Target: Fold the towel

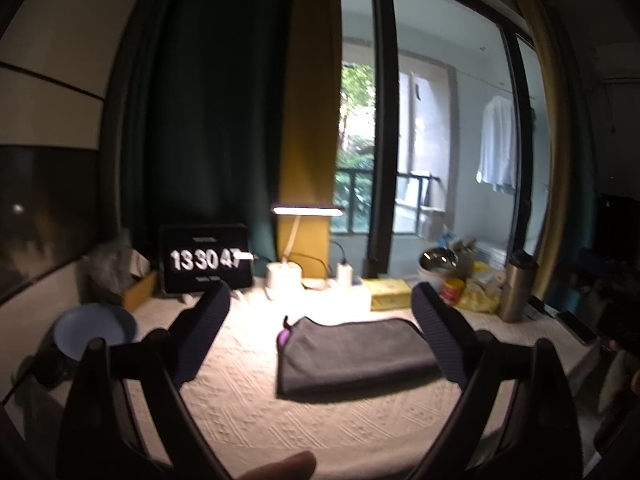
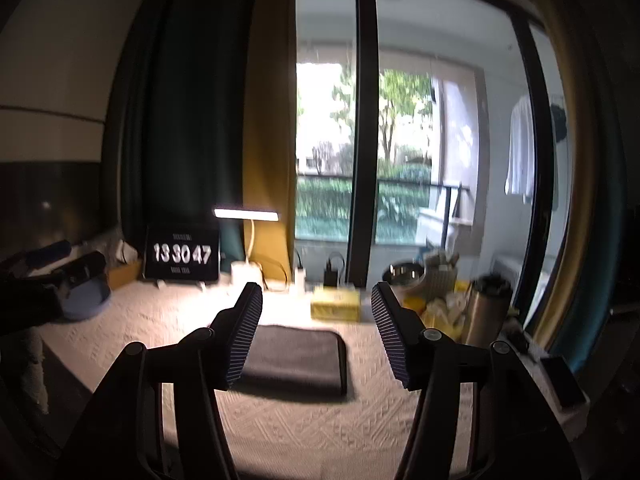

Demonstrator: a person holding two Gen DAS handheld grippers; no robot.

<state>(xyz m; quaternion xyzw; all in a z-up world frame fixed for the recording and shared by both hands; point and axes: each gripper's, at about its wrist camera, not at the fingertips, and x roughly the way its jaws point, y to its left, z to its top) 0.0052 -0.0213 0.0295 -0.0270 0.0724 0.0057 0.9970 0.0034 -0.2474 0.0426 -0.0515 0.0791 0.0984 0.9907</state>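
A dark grey towel [image 1: 352, 354] lies folded into a flat rectangle on the white patterned tablecloth [image 1: 248, 412]; a small purple tag [image 1: 283, 336] shows at its left edge. It also shows in the right wrist view [image 2: 296, 356]. My left gripper [image 1: 320, 312] is open and empty, held above and in front of the towel, apart from it. My right gripper [image 2: 316, 312] is open and empty, also raised over the towel's near side. The left gripper's body shows at the left edge of the right wrist view [image 2: 68, 276].
At the table's back stand a tablet clock [image 1: 206, 260], a lit desk lamp [image 1: 308, 211], white chargers [image 1: 344, 274], a yellow box [image 1: 390, 294], a steel bottle [image 1: 516, 286] and food clutter [image 1: 460, 280]. A blue bowl [image 1: 94, 326] sits left. A phone [image 2: 562, 380] lies right.
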